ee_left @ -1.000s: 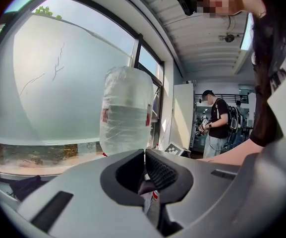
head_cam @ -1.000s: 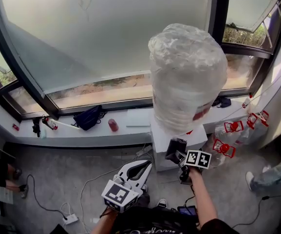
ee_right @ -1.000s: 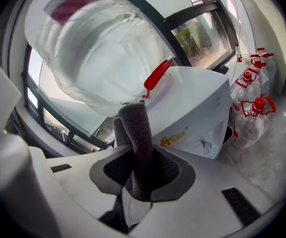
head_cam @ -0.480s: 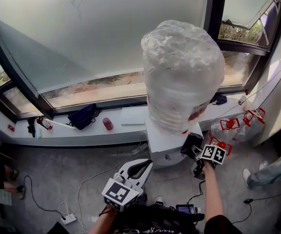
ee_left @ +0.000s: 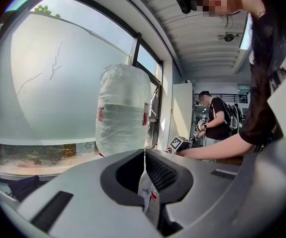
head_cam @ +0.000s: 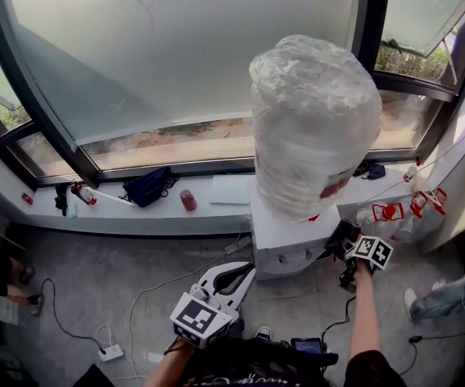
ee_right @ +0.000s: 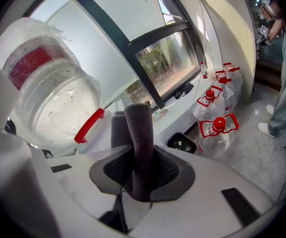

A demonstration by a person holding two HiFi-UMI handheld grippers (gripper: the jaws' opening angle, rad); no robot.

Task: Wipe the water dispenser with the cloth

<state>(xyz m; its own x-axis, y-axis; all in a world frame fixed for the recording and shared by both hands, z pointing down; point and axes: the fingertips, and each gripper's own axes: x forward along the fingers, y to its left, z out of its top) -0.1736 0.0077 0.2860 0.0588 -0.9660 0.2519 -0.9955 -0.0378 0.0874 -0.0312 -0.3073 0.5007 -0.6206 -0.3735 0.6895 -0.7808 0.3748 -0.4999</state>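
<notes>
Soft, limp grey cloth, best pinched mid-fold, sat clenched in the right gripper at lower right; left gripper fingers pressed together.

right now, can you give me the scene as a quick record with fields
left gripper: jaws together, nothing held, low and short of the dispenser
right gripper: shut on the cloth
cloth: dark grey, sticking out past the jaws
water dispenser: white, under the window sill; right gripper at its right side, contact unclear
bottle: large, film-wrapped, on top of the dispenser
spare bottles: red caps, on the floor right of the dispenser
</notes>
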